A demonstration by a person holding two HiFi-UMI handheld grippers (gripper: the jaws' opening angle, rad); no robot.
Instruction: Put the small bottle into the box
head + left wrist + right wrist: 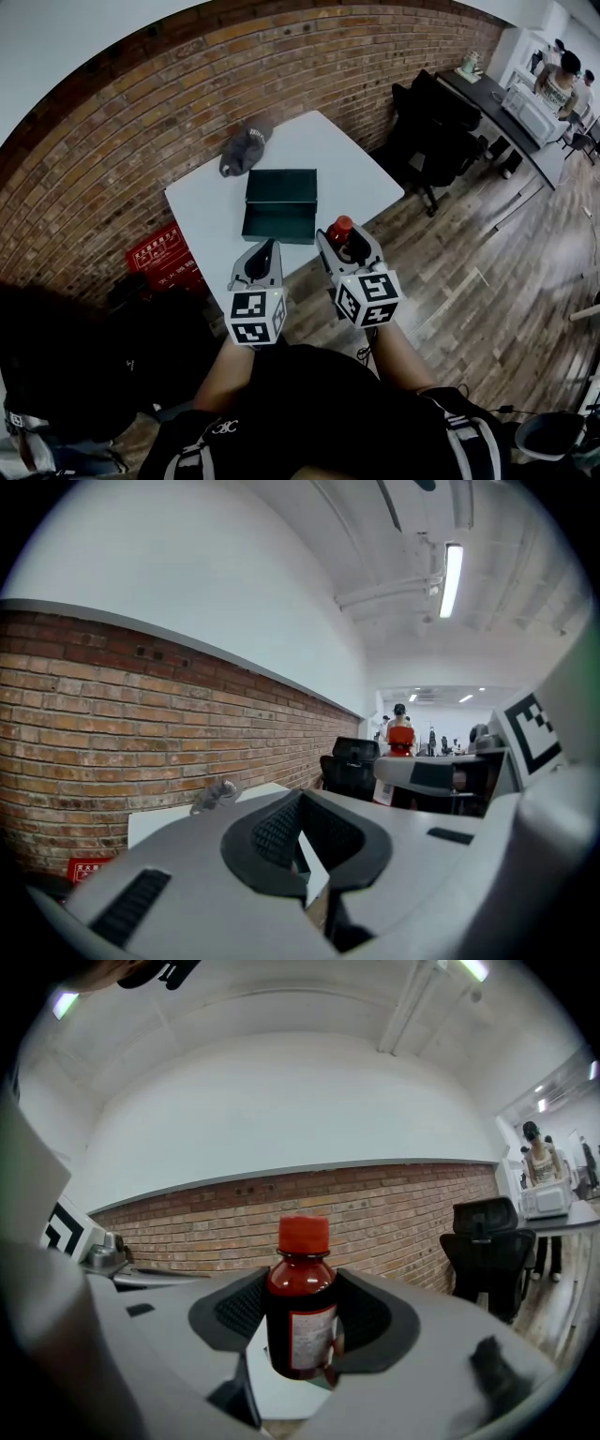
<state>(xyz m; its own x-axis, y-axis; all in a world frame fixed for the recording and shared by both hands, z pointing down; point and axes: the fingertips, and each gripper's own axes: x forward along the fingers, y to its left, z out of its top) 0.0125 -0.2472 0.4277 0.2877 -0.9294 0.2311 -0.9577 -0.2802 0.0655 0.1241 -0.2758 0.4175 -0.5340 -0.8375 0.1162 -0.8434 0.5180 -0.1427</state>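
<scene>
A small dark-red bottle [300,1312] with a red cap and white label stands upright between the jaws of my right gripper [302,1330], which is shut on it. In the head view the bottle [339,230] is held near the table's front edge, just right of the dark green open box [280,206]. My left gripper [263,260] hovers beside it, in front of the box, its jaws closed together with nothing between them. In the left gripper view that gripper [302,841] tilts upward, and the bottle's cap [401,741] shows past the right gripper's jaw.
A white table [211,202] stands against a brick wall, with a grey cap [244,146] at its back left. A red crate [162,256] sits on the floor to the left. Black office chairs [431,131] stand to the right, people beyond them.
</scene>
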